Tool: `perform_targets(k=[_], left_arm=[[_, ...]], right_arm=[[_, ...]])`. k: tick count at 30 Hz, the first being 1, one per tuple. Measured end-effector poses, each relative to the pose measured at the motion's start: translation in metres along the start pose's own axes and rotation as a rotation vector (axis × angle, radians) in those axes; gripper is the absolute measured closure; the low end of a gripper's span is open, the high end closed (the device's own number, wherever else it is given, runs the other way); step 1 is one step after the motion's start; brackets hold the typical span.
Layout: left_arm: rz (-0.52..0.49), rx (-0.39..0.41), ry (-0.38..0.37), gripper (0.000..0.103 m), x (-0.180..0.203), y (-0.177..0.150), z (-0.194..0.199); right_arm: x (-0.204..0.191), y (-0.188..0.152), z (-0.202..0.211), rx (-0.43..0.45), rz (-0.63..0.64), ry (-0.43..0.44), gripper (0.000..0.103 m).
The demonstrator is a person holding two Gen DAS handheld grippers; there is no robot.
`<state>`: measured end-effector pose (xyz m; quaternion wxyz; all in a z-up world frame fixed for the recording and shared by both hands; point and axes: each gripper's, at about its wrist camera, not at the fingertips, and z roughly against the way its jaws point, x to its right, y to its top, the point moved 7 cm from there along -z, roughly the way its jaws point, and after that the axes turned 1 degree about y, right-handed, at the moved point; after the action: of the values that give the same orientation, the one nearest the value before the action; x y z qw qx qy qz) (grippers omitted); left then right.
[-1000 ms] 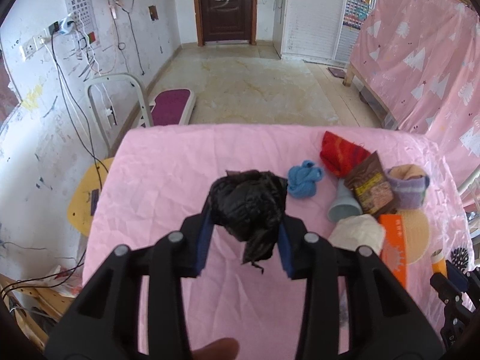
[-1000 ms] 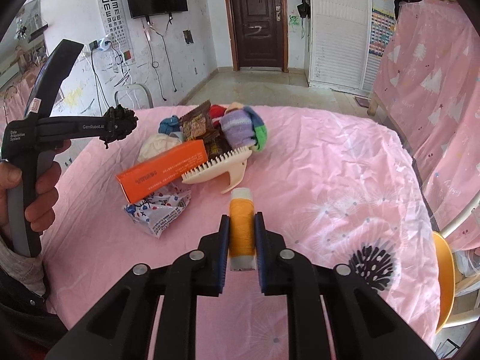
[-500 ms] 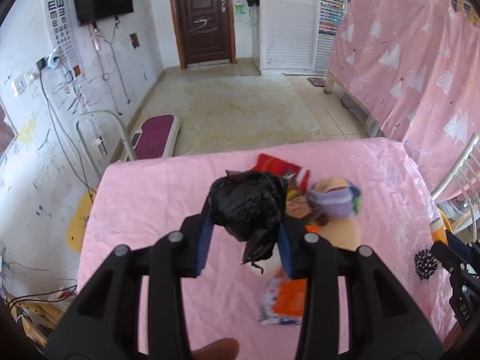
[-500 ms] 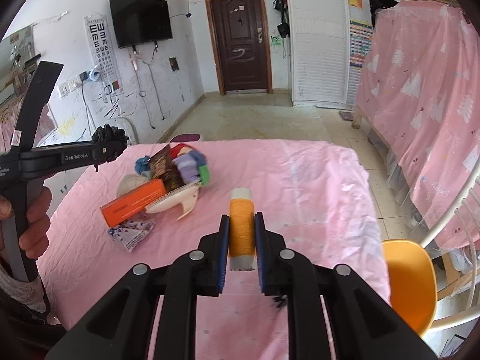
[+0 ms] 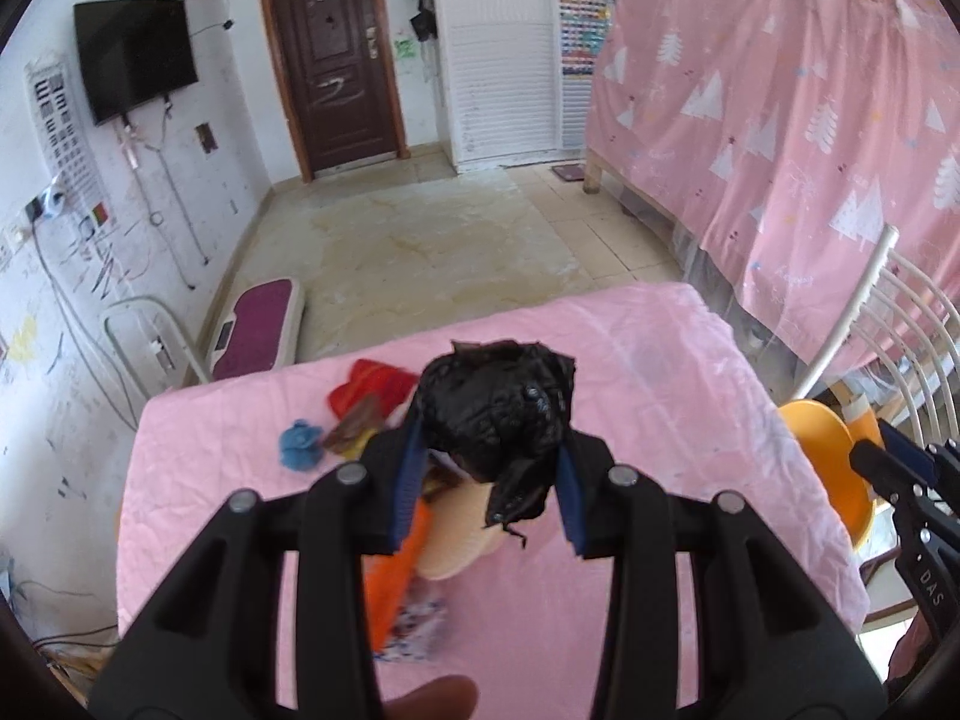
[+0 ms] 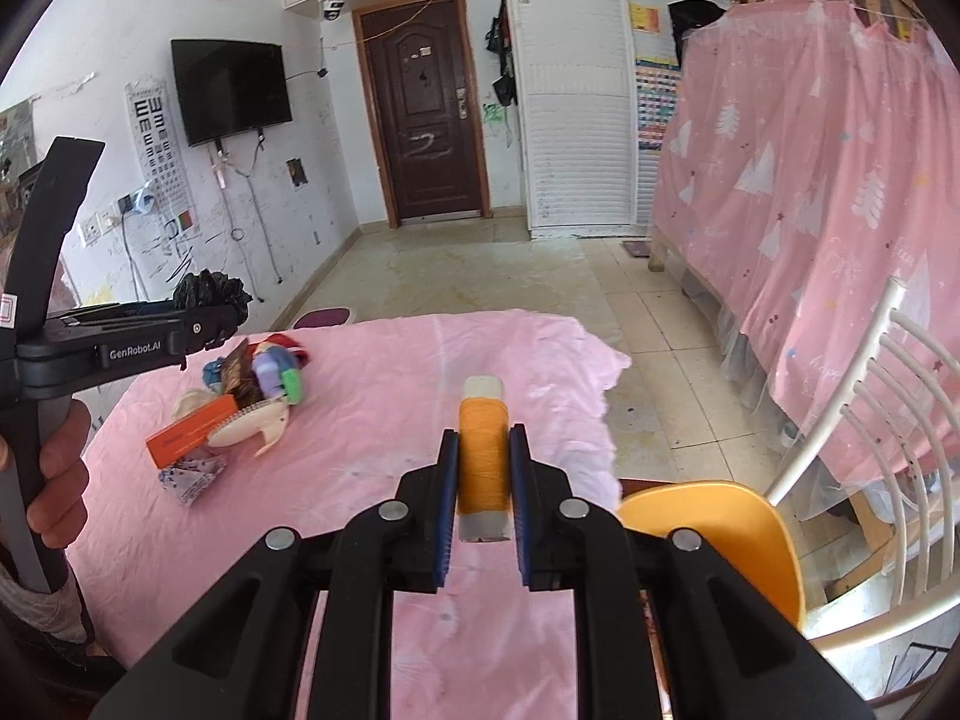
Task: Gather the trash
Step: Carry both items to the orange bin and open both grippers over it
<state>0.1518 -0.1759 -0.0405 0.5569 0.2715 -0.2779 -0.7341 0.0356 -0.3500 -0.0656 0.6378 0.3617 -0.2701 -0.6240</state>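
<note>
In my left wrist view, my left gripper [image 5: 489, 480] is clenched on the crumpled black bag [image 5: 495, 414] above the pink table [image 5: 690, 372]; it looks light and soft, so I squeeze its bulk, not the loose tail. In my right wrist view, my right gripper [image 6: 483, 480] clamps the orange thread spool [image 6: 482, 459], stiff and light, by its wound middle, near the table's right edge with the yellow chair [image 6: 714, 531] just beyond and open floor far off.

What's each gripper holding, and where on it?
Left gripper: crumpled black plastic bag, pinched at its lower part. Right gripper: orange thread spool, clamped across its wound middle.
</note>
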Motion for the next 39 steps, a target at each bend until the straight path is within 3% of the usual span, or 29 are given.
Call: perform_targets(k=[9,19,32,39], left_arm=[[-0.147,0.033,-0.113,0.067,0.094,0.005,0.0],[-0.282,-0.011,-0.171,0.067,0.192,0.005,-0.014],[-0.352,-0.039,-0.318,0.067,0.277,0.006,-0.015],[-0.332,-0.059,-0.332,0.042,0.289,0.008,-0.021]], right_arm=[[0.067,-0.018,0.01,0.012,-0.078,-0.059,0.097],[0.125,-0.036,0.006,0.007,-0.142,-0.092,0.097],[0.183,-0.063,0.006,0.008,-0.271,-0.124,0.097],[0.198,-0.066,0.002,0.003,-0.306,-0.143,0.097]])
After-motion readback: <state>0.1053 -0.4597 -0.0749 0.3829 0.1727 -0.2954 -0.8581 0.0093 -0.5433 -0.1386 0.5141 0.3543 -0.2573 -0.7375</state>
